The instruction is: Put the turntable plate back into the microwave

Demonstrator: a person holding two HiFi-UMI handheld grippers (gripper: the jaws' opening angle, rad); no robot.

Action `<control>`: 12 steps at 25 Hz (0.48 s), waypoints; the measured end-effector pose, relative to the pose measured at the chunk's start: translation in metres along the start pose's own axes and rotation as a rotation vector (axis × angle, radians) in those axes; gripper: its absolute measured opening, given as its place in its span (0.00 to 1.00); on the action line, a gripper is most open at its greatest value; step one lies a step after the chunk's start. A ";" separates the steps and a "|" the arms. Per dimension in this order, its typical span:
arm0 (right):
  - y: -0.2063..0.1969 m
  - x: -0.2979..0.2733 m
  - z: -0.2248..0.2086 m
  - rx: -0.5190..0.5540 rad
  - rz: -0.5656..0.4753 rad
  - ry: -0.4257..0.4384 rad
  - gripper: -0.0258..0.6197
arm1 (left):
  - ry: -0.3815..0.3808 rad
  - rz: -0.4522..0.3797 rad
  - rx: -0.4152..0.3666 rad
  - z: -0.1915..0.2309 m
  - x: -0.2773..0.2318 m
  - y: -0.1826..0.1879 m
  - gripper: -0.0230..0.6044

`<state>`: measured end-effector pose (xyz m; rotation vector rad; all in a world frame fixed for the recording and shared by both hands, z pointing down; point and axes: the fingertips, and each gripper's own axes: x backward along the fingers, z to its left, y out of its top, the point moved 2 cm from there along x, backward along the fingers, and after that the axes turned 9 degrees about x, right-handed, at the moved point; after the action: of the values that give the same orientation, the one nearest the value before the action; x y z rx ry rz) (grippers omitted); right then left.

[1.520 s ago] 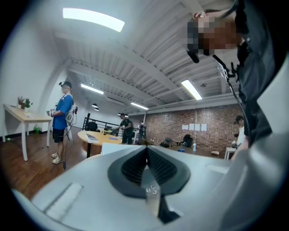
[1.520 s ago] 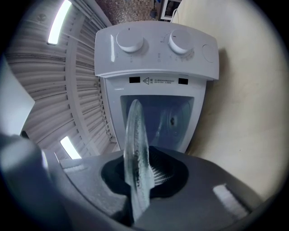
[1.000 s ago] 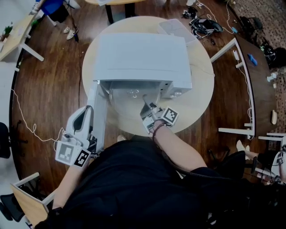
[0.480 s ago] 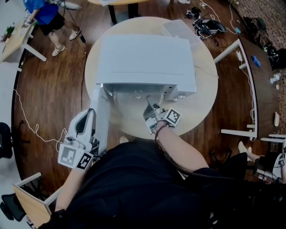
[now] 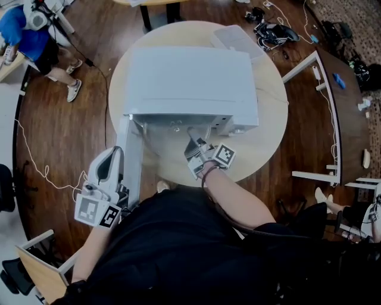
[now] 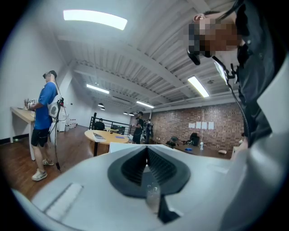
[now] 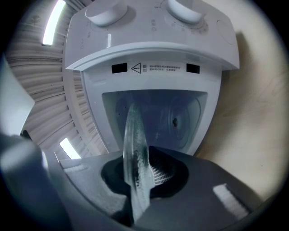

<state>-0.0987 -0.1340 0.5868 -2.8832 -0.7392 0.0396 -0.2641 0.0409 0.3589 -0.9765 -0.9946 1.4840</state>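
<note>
Nearest us, our left tool (image 6: 146,170) has its jaws pressed together with nothing between them, and it sits low beside the swung-open door (image 5: 132,156). Our right tool (image 7: 141,178) is clamped narrowly on the glass turntable plate (image 7: 134,144). We see the plate edge-on and held flat, with its far rim at the mouth of the open cavity (image 7: 180,119). The marker cube (image 5: 225,155) on that tool shows black-and-white squares. On the rim of the cavity mouth there is a label (image 7: 153,68) with a warning triangle and a line of print too small for us to read, flanked by two black patches. Beyond it are two white dials (image 7: 106,13). The white microwave (image 5: 187,77) stands on a round wooden worktop (image 5: 268,140). Farther off, a person in a blue top (image 6: 45,108) stands on the wood floor (image 5: 65,119)
</note>
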 end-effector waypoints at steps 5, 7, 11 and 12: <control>0.003 -0.006 -0.003 0.002 0.000 0.005 0.09 | 0.022 -0.003 -0.017 0.002 0.000 0.000 0.04; 0.000 -0.011 -0.005 -0.007 0.001 0.006 0.09 | 0.038 0.002 -0.020 0.005 0.003 0.003 0.04; 0.001 -0.013 -0.010 -0.026 -0.015 -0.011 0.09 | 0.050 -0.002 -0.028 0.006 0.001 0.008 0.04; 0.003 -0.013 -0.010 -0.025 -0.021 -0.013 0.09 | 0.055 -0.001 -0.030 0.007 0.002 0.005 0.04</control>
<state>-0.1082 -0.1448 0.5962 -2.9009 -0.7782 0.0469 -0.2728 0.0417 0.3559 -1.0329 -0.9802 1.4378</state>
